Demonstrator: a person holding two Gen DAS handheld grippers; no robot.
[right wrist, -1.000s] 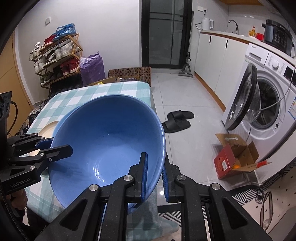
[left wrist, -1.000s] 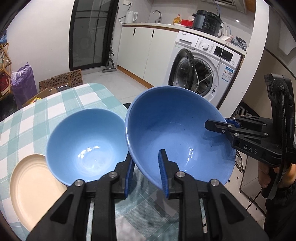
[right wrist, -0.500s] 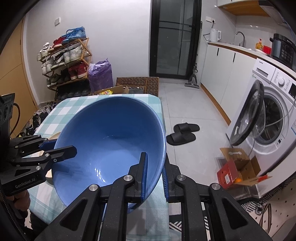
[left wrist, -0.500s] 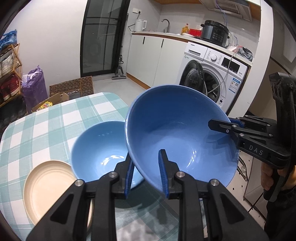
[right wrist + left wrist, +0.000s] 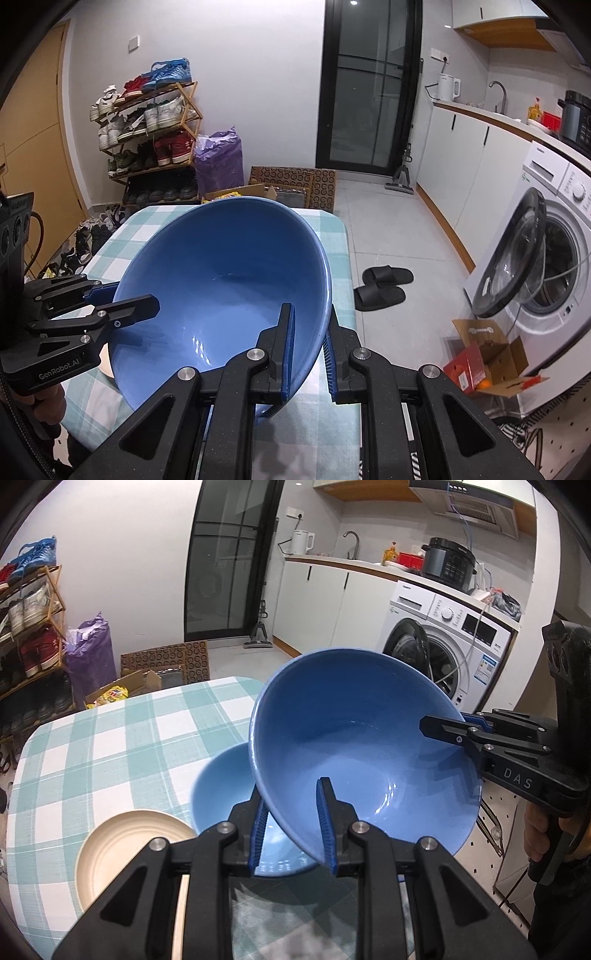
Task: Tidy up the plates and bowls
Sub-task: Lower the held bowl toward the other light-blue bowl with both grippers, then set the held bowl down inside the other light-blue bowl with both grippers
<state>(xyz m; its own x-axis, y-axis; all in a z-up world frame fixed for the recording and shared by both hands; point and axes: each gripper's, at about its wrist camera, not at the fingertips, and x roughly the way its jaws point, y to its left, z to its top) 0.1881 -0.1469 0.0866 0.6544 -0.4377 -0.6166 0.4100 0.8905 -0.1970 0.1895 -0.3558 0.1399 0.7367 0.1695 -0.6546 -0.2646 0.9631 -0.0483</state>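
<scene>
Two grippers, left gripper (image 5: 291, 827) and right gripper (image 5: 308, 350), clamp opposite rims of the dark blue bowl (image 5: 364, 746), held tilted above the light blue bowl (image 5: 225, 786); nesting remains, beige plate (image 5: 122, 845) beside it unstacked.

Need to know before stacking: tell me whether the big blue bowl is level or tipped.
Tipped. The big bowl is held off the table, its rim slanted and opening turned toward the left gripper; the right gripper clamps the opposite rim.

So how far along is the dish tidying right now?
Nothing looks stacked yet. The large blue bowl is in hand, gripped at its rim by the left gripper and right gripper. The smaller blue bowl and beige plate sit separately on the table.
</scene>
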